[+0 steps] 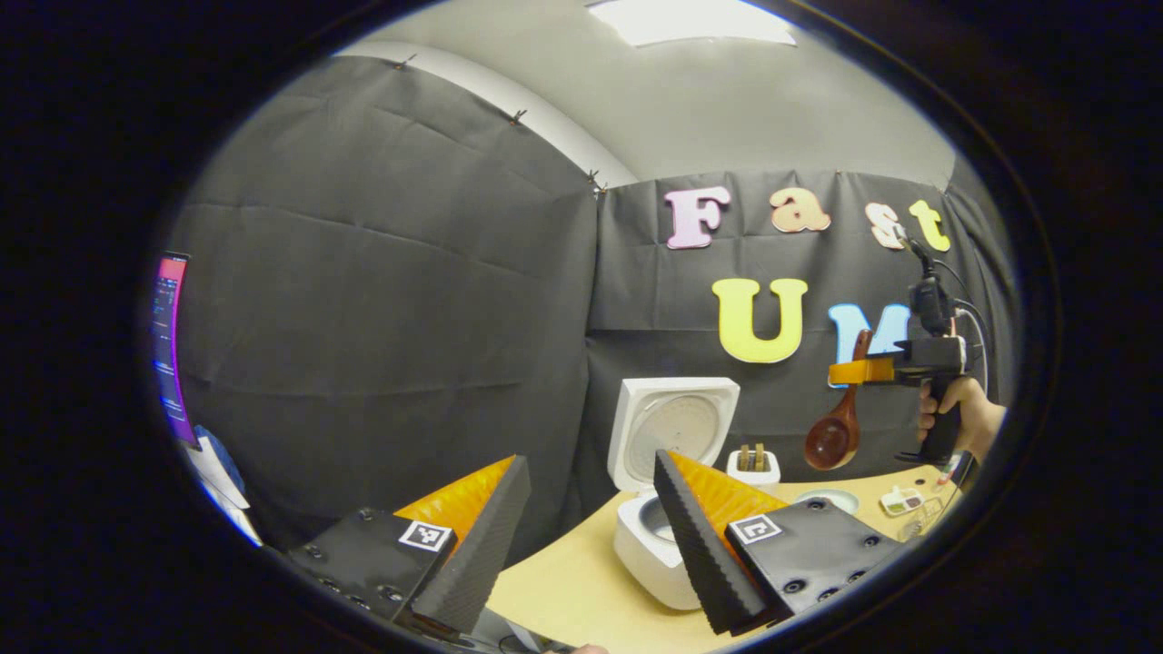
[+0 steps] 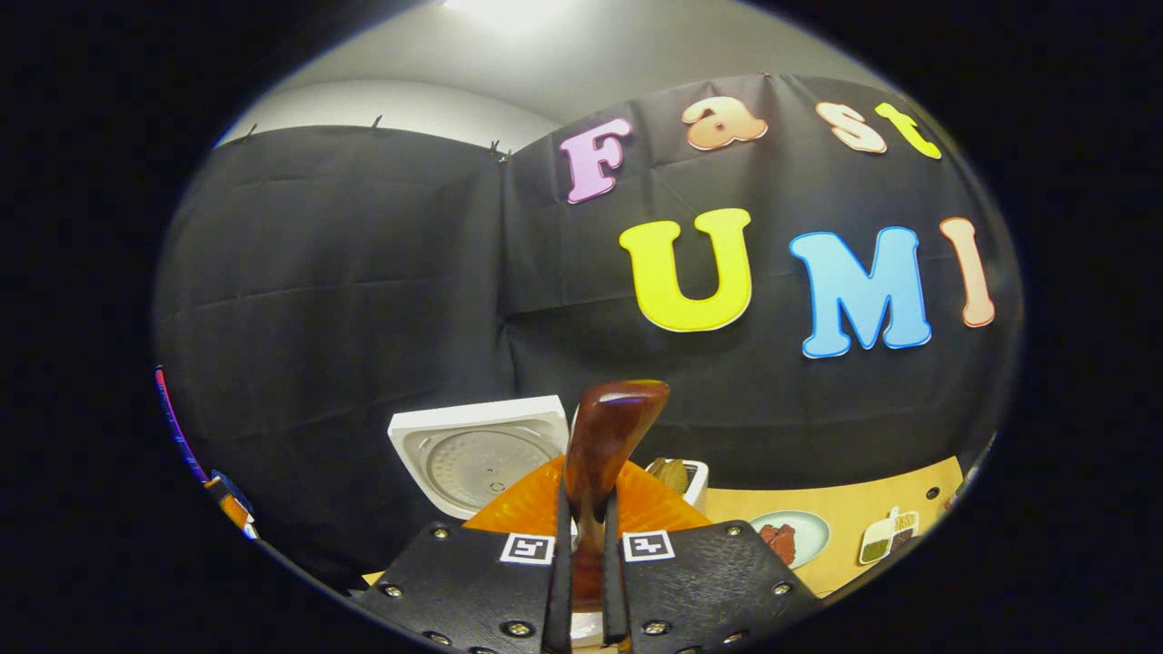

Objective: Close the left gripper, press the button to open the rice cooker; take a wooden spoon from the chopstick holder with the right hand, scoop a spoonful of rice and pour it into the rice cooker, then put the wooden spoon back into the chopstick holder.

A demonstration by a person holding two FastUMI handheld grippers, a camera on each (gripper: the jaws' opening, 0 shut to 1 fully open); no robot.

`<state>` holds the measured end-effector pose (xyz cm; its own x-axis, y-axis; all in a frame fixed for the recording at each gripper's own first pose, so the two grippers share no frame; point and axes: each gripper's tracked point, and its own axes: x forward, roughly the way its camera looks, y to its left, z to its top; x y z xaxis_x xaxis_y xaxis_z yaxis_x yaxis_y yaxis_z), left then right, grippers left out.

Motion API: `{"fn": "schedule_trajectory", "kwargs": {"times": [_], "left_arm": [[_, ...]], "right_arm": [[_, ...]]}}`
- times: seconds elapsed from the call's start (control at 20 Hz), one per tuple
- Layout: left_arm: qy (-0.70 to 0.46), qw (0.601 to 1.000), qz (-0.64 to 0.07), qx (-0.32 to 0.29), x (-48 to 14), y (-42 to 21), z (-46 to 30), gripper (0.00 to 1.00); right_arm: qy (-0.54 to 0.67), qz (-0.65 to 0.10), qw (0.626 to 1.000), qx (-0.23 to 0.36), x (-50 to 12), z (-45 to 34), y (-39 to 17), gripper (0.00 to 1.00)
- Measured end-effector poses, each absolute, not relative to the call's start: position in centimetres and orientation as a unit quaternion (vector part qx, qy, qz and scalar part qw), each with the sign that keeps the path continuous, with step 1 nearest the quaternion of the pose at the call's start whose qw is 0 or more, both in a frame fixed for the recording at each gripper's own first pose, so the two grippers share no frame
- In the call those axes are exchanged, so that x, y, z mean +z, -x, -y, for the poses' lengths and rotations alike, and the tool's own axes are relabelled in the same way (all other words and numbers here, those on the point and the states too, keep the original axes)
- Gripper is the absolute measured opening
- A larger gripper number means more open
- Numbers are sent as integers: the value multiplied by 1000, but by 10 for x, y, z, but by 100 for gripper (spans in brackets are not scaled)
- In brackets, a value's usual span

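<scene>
The white rice cooker stands on the wooden table with its lid raised. My left gripper hovers just in front of it, open, nothing between its fingers. Behind the cooker sits the white chopstick holder with utensils in it. To the right, above the table, a hand holds my right gripper, shut on the wooden spoon, whose bowl hangs down. In the right gripper view my right gripper clamps the spoon's handle, in front of the lid and the holder.
A plate with something reddish on it and a small divided box lie on the table right of the holder. A lit screen stands at the far left.
</scene>
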<state>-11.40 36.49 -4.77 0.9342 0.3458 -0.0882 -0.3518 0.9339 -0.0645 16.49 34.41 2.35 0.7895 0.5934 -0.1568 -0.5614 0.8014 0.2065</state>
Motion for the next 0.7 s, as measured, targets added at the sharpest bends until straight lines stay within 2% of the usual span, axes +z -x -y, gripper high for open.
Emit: {"fn": "schedule_trajectory", "kwargs": {"times": [0.7], "left_arm": [[41, 994, -33, 91, -62, 93, -348, 100]], "right_arm": [[-95, -127, 970, 185, -5, -162, -169, 13]]}}
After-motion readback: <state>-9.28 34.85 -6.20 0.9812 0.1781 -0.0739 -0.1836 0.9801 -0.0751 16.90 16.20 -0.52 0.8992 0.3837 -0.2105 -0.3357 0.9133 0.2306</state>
